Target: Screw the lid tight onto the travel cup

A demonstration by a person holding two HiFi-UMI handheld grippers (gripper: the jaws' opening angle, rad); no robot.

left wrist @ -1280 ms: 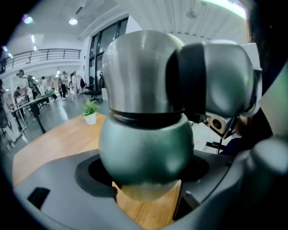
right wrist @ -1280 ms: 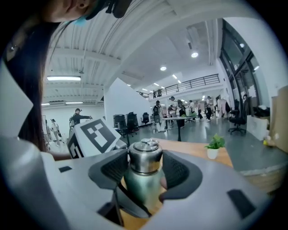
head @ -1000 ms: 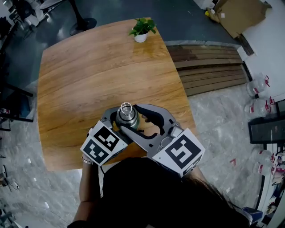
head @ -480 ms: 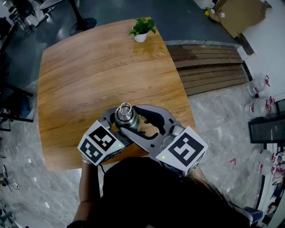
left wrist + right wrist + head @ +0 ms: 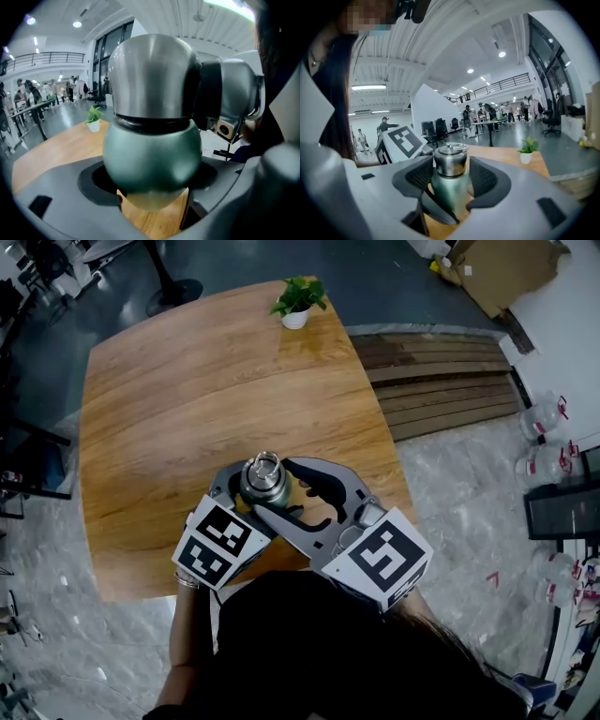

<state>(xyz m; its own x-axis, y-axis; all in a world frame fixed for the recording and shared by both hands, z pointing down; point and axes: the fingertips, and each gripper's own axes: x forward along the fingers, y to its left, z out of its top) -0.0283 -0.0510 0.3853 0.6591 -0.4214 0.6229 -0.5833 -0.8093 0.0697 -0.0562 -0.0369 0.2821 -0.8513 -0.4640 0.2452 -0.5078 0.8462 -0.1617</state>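
Left gripper (image 5: pixel 150 206) has its fingers clamped round the cup (image 5: pixel 151 154). Right gripper (image 5: pixel 451 180) fingers squeeze the lid (image 5: pixel 450 161) between them, just above.

Even indoor light, fisheye-warped edges

A wooden tabletop (image 5: pixel 178 399) is shown. A small potted plant (image 5: pixel 298 304) is set at its far edge, near the far right corner. A travel cup (image 5: pixel 265 480) is seen upright near the near edge.
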